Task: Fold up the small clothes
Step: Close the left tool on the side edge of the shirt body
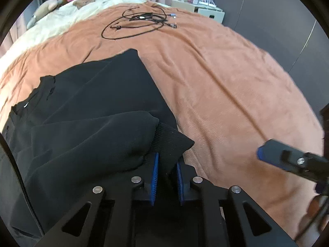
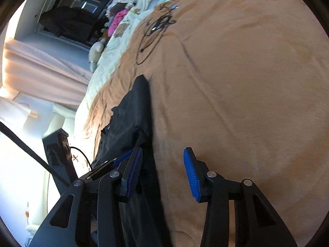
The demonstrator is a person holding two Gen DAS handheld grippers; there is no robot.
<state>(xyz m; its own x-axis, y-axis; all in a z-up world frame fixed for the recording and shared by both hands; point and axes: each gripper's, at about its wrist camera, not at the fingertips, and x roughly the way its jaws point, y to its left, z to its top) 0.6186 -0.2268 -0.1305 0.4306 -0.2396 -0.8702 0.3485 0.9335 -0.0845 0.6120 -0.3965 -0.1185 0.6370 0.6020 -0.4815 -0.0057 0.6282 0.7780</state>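
A black sweatshirt lies spread on the orange blanket. My left gripper is shut on the ribbed cuff of its sleeve, which is pulled over the body of the garment. My right gripper is open and empty, hovering above the blanket just right of the garment's edge. It also shows in the left wrist view at the right. The left gripper shows in the right wrist view behind my left finger.
A tangle of black cables lies on the blanket at the far side. Beyond it are a cream duvet, soft toys and pink clothes. A bedside cabinet stands at the back right.
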